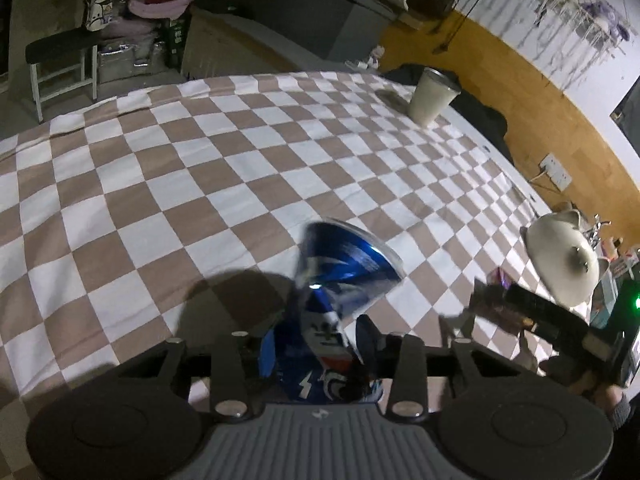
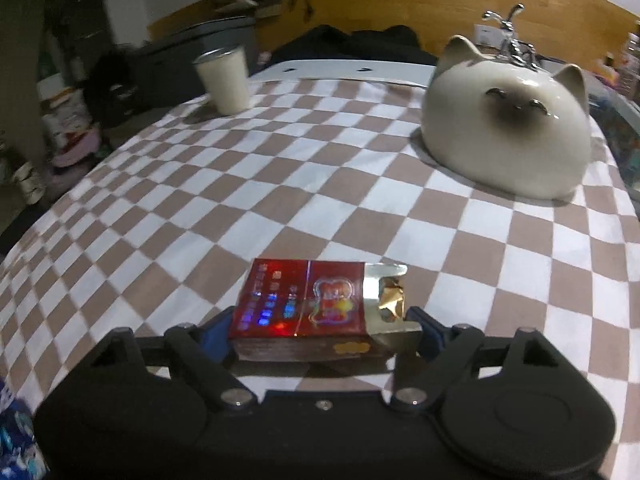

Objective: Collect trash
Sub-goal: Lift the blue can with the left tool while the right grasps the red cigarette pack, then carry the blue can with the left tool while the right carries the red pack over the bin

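Left gripper is clamped tight on the can, held up off the table. Right gripper has its fingers closed around the pack.

Dim room, artificial light. Brown-and-white checkered cloth covers the table ahead of the claw. Beyond it: white-legged stool with black seat far left, yellow wooden wall panel under a white wall, right.
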Motion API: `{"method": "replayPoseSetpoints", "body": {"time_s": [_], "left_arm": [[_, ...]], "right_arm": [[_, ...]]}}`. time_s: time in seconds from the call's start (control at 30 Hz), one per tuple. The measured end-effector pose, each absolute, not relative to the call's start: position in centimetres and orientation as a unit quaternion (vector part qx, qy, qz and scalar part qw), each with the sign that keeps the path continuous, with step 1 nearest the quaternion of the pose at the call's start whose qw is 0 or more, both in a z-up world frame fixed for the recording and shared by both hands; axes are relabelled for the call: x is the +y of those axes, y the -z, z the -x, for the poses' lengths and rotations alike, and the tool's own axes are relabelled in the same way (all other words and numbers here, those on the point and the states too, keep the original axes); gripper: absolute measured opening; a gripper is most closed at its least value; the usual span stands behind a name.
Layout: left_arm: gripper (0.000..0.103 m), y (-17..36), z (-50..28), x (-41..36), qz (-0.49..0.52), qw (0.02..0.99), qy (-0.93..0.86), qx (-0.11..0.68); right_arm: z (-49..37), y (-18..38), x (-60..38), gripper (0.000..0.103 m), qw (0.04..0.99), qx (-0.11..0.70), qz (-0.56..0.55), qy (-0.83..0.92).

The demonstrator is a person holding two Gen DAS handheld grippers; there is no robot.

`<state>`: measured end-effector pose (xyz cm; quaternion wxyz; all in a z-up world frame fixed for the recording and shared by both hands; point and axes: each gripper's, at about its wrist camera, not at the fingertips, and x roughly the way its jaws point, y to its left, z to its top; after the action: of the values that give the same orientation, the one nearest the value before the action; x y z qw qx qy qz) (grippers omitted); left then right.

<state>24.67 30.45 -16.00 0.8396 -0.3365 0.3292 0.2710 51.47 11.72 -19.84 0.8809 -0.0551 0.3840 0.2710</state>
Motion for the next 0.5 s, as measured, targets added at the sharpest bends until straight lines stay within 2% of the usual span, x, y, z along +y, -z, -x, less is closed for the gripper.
{"method": "replayPoseSetpoints", "body": {"time_s": [0.5], "left_arm": [[0.034,15.7,-23.2,29.0,0.298,0.839,-0.274,0.363]], "right_arm": [[-45.1,18.6,7.9,0.088,0.822,0.394,0.116,-0.394]]}}
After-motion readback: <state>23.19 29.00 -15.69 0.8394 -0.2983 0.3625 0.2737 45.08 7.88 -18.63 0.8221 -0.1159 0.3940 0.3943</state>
